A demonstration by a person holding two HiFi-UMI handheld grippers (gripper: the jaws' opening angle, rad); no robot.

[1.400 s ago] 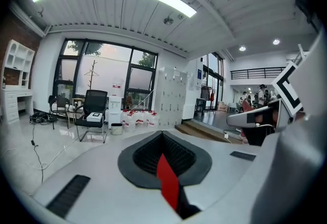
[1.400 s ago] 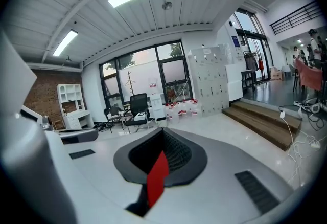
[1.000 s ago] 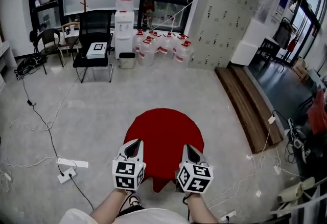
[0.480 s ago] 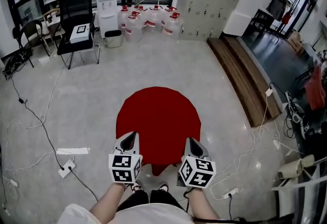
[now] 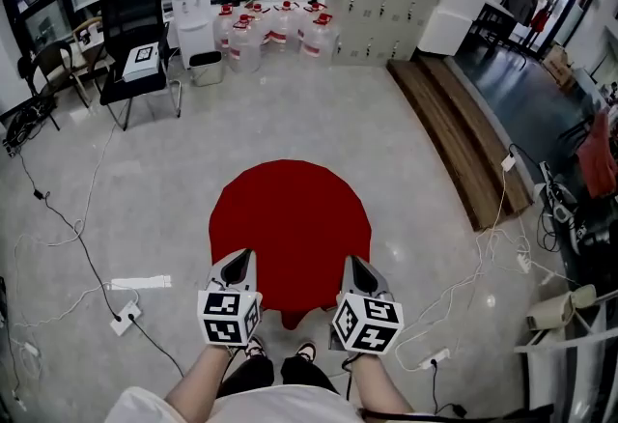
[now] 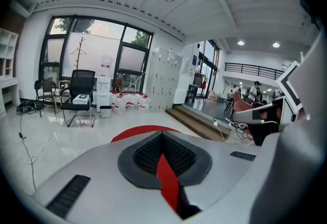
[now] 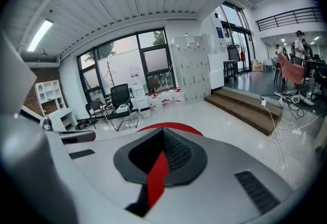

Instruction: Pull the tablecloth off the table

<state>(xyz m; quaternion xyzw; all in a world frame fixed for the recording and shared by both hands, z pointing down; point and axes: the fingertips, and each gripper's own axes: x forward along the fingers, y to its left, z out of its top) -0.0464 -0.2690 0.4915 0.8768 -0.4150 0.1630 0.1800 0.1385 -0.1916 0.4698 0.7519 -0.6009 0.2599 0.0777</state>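
Head view: the round red fabric tablecloth [image 5: 290,218] lies spread over the small round tabletop at the centre of the grey floor, nothing resting on it. My left claw [image 5: 242,257] sits on its near hem at seven o'clock, my right claw [image 5: 353,263] at five o'clock. A little red flap hangs off the edge at six o'clock between them. A black office chair [image 5: 140,40] stands far off at eleven o'clock, a cluster of clear water jugs [image 5: 275,25] at twelve.

Left gripper view: my claw is pressed together on a thin fold of the tablecloth [image 6: 166,181], a red strip running up between the dark ribbed pads. The rest of the cloth shows as a red arc beyond, at twelve o'clock.

Right gripper view: the same here, the claw pinching a narrow red fold [image 7: 157,177].

I judge the cloth soft, light and limp. It should slide off easily, but so thin a pinch at the hem could slip, so both sides want an even pull towards me.
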